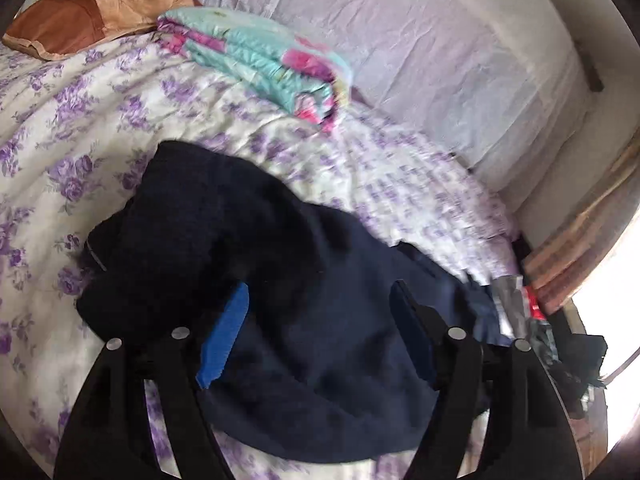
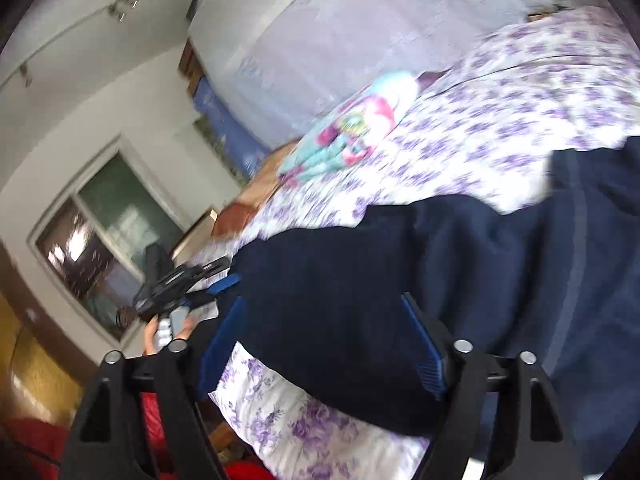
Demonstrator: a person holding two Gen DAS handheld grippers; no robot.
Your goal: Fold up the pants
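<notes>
Dark navy pants (image 1: 256,280) lie bunched on a bed with a white sheet with purple flowers (image 1: 80,120). My left gripper (image 1: 320,300) is open, its blue pads either side of the dark cloth, low over it. The pants also fill the right wrist view (image 2: 400,280). My right gripper (image 2: 324,312) is open over the pants near the bed's edge. The left gripper (image 2: 180,284) shows at the left of the right wrist view, held in a hand. Both views are blurred.
A folded turquoise and pink quilt (image 1: 260,60) lies further up the bed beside an orange-brown pillow (image 1: 88,20). A pale lilac wall (image 1: 440,48) runs along the bed's far side. A window (image 2: 108,232) and red cloth (image 2: 36,448) lie beyond the bed's edge.
</notes>
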